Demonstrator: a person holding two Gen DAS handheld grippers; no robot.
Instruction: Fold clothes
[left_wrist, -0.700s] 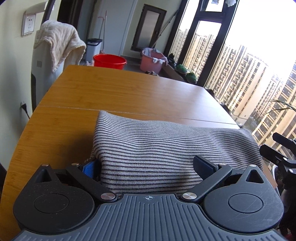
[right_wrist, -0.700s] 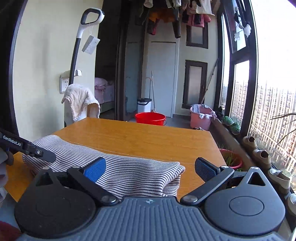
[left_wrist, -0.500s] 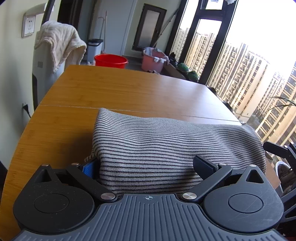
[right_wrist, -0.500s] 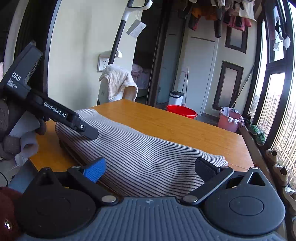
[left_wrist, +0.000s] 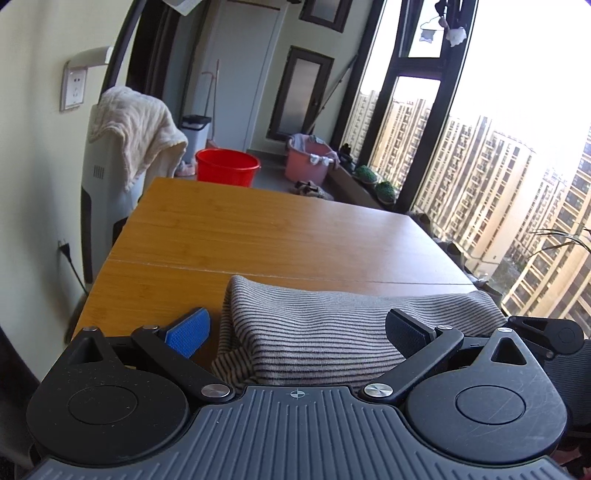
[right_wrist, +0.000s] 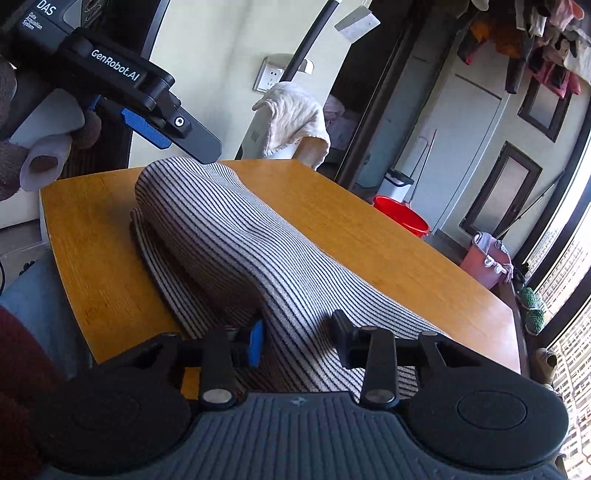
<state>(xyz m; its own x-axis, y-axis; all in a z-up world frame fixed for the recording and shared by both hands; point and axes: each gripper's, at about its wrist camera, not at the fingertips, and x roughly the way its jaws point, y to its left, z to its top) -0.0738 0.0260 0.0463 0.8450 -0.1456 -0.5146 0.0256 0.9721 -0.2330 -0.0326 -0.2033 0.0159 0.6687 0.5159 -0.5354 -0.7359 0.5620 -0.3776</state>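
My right gripper (right_wrist: 297, 341) is pinched onto a raised ridge of the striped garment (right_wrist: 236, 243), its blue pad and black pad both pressed into the cloth near the corner closest to me, while my left gripper (left_wrist: 297, 330) stands fully spread, its pads clear of the fabric, hovering just above the far-left end of the bundle. The garment lies along the near edge of the wooden tabletop (left_wrist: 258, 229), already doubled into a thick roll on a flatter layer that peeks out underneath. As I read it, the step is to carry this pinched corner over and lay the next fold, so I should make sure I have every layer in the pinch, not just the top ply; from the right wrist view I cannot tell how many layers are caught. I would lift only enough to clear the roll, then move across in a smooth arc so the stripes stay parallel and the edge does not twist. The left gripper could drop and pin the opposite end first, since the cloth sits near the tabletop's edge and a sideways tug may drag the whole bundle off. I should let go only once the fold lies flat and square.
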